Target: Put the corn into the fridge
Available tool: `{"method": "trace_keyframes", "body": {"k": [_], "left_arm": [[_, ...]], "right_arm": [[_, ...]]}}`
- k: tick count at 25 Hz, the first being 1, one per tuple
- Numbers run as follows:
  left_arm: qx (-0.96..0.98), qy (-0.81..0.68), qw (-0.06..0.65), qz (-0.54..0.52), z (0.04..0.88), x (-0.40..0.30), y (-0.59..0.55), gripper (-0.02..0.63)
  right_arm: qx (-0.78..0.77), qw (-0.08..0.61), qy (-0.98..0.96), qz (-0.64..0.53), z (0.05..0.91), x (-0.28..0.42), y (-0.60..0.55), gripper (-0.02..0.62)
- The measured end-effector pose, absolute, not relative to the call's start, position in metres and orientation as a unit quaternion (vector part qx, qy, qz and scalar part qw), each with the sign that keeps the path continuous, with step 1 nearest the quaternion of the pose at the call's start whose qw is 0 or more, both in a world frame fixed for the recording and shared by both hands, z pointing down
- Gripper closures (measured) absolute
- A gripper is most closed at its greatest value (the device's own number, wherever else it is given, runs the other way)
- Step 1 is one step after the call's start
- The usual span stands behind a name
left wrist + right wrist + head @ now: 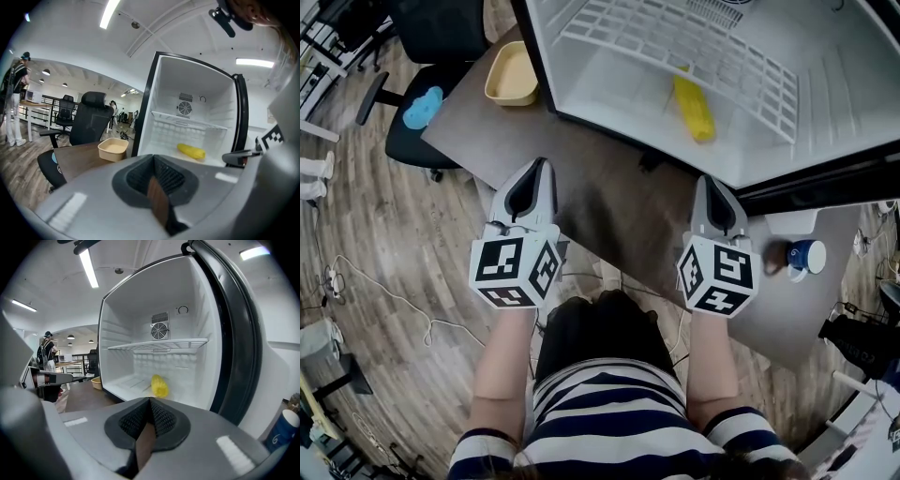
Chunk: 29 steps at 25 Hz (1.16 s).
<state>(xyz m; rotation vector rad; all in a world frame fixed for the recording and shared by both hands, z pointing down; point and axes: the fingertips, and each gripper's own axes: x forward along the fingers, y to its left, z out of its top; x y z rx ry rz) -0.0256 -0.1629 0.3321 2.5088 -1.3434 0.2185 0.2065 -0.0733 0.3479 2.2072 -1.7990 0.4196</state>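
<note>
The yellow corn (694,107) lies on the floor of the open white fridge (825,112), under its wire shelf (684,47). It also shows as the corn (191,151) in the left gripper view and the corn (160,386) in the right gripper view. My left gripper (532,187) and right gripper (716,204) hover side by side over the table, in front of the fridge opening and apart from the corn. Both are shut with nothing between their jaws.
A tan empty tub (513,75) sits on the brown table (609,216) left of the fridge. A black office chair (422,103) with a blue item stands beyond the table's left corner. A blue-and-white cup (803,257) stands at the right.
</note>
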Motion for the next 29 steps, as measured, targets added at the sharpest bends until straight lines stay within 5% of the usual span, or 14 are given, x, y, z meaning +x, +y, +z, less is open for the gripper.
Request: {"method": "trace_keyframes", "body": {"k": [29], "left_arm": [[0.862,-0.478,0.147,0.085,0.337,-0.045,-0.144,0.606]], "right_arm": [[0.735,0.113,-0.648,0.164,0.352,0.187,-0.064,0.598]]}}
